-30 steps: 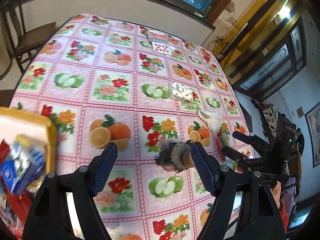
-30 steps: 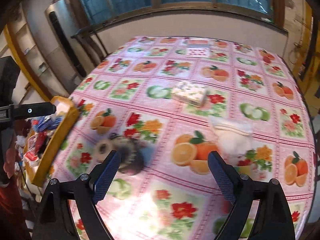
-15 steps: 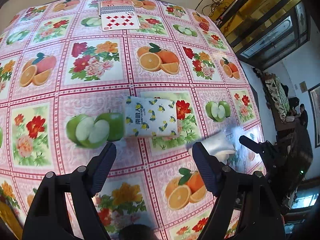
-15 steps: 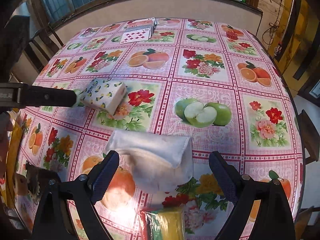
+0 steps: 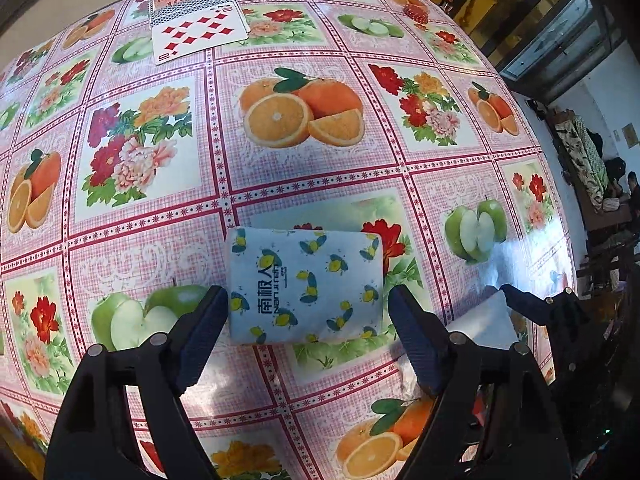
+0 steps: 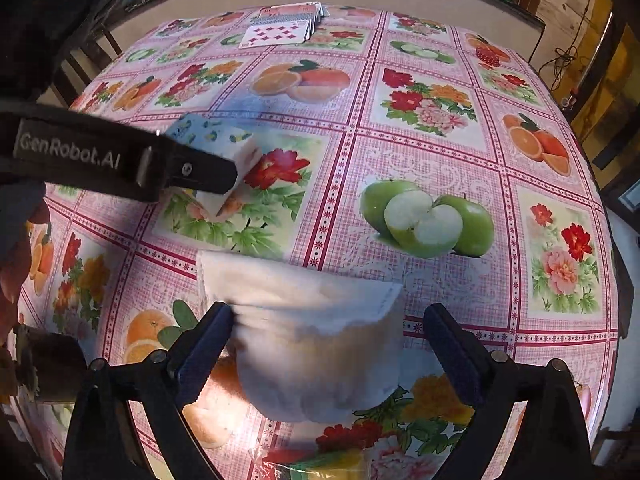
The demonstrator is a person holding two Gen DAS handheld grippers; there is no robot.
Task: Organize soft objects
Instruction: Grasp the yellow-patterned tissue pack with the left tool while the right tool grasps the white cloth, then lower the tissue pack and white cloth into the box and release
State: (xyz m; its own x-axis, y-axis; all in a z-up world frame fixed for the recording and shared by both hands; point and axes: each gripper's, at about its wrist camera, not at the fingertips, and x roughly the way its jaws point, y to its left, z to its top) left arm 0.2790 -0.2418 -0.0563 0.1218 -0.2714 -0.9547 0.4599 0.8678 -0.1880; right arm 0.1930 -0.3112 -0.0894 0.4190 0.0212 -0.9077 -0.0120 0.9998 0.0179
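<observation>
Left gripper jaws spread wide, straddling the tissue pack: white wrap with bee print, lying flat on the counter. Left finger just beside the pack's left edge, right finger close to its right edge; can't tell if either is touching. Nothing pinched.

Right gripper also spread, jaws on either side of the white cloth pouch, which lies on the counter. Left finger looks to be at the pouch's edge, right finger apart from it. Not clamped.

Pouch sits near the tissue pack, to its right, in the left wrist view. Playing cards fanned at the far side of the counter, well apart from both. Yellow-green packet at the near edge below the pouch, partly cut off. Fruit-and-flower oilcloth covers the counter.
</observation>
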